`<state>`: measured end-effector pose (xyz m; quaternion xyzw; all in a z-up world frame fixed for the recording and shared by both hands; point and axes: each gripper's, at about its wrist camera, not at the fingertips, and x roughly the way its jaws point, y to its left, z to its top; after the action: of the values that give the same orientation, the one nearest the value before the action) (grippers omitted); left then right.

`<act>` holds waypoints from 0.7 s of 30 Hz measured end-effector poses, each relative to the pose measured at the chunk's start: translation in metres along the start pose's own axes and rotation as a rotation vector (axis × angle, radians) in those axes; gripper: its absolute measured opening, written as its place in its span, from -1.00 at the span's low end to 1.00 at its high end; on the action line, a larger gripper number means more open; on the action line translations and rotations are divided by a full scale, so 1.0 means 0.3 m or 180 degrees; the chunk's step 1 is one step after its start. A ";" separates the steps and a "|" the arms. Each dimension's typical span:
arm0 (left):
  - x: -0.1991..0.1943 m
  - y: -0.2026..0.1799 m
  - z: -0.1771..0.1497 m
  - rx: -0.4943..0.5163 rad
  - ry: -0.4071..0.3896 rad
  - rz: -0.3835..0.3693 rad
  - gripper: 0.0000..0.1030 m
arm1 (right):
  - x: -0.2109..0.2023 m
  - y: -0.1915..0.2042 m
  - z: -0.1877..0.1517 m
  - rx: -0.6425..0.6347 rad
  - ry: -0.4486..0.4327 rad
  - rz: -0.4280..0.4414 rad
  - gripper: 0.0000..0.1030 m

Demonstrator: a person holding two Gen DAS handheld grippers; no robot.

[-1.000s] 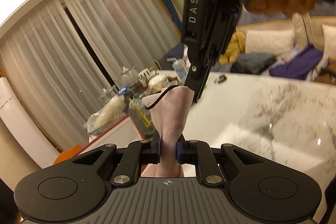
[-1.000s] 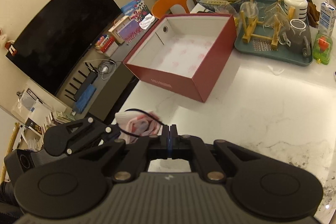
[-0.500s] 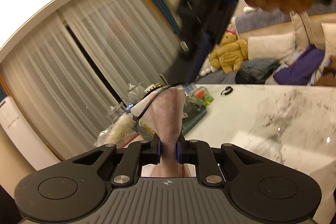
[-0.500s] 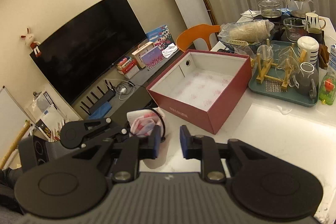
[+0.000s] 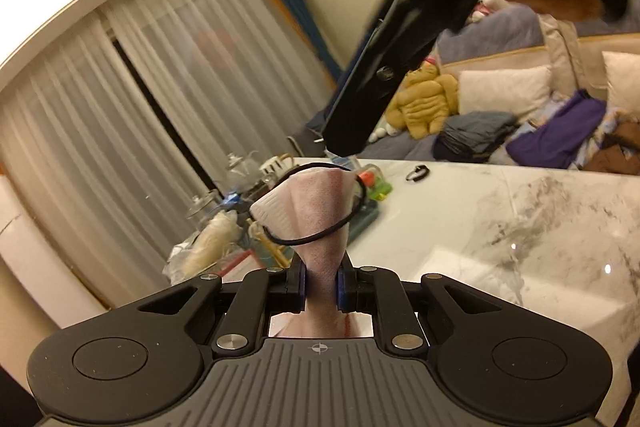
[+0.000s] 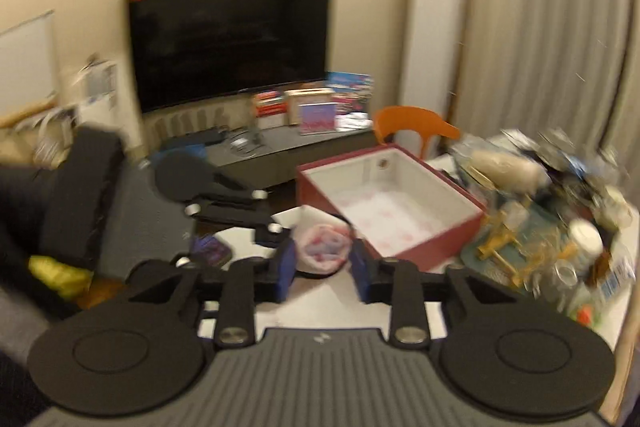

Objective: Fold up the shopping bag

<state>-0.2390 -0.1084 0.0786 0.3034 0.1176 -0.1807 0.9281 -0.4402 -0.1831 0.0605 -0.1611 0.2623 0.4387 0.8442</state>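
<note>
The shopping bag (image 5: 316, 211) is folded into a small pink-white bundle, and a black elastic loop (image 5: 320, 237) runs round it. My left gripper (image 5: 321, 279) is shut on the bundle's lower end and holds it upright above the marble table (image 5: 520, 227). My right gripper (image 5: 348, 139) hangs above and behind the bundle, blurred, and is not touching it. In the right wrist view the bag (image 6: 322, 247) shows in the gap of my right gripper (image 6: 323, 267). Those jaws are closing, and their pads are off the bag. My left gripper (image 6: 276, 227) reaches in from the left.
An open red box (image 6: 404, 255) with a white inside stands on the table behind the bag. A green tray of glassware (image 6: 520, 247) sits to its right. An orange chair (image 6: 416, 123) and a TV (image 6: 232, 39) lie beyond. A small black band (image 5: 418, 171) lies on the marble.
My right gripper was shut at the bag's elastic loop. It has since opened, rolled and lifted away. The loop now sits round the bundle. My left gripper kept its hold.
</note>
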 end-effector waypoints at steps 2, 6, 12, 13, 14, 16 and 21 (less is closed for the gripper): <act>0.004 -0.006 0.006 -0.0035 -0.0017 0.0032 -0.73 | -0.004 -0.048 -0.007 0.0528 -0.0154 0.0045 -0.47; -0.006 0.003 0.011 -0.0213 -0.0118 0.0002 -0.73 | 0.000 -0.151 -0.038 0.1458 -0.0338 0.0283 -0.27; -0.034 0.059 0.017 -0.0590 -0.0268 -0.0108 -0.73 | 0.028 -0.225 -0.090 0.1973 -0.0335 0.0626 -0.94; -0.037 0.077 0.016 -0.0720 -0.0295 -0.0153 -0.73 | 0.020 -0.235 -0.101 0.2021 -0.0364 0.0656 -0.94; -0.040 0.092 0.014 -0.0848 -0.0324 -0.0200 -0.73 | 0.015 -0.242 -0.106 0.2078 -0.0392 0.0700 -0.94; -0.041 0.116 0.007 -0.1099 -0.0387 -0.0301 -0.73 | 0.005 -0.248 -0.114 0.2136 -0.0452 0.0766 -0.95; -0.045 0.205 -0.038 -0.1913 -0.0609 -0.0678 -0.73 | -0.015 -0.239 -0.106 0.2056 -0.0624 0.0848 -0.95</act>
<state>-0.2276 -0.0519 0.1061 -0.0163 0.1090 -0.2615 0.9589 -0.3928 -0.2424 0.0402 0.1923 0.3239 0.4528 0.8081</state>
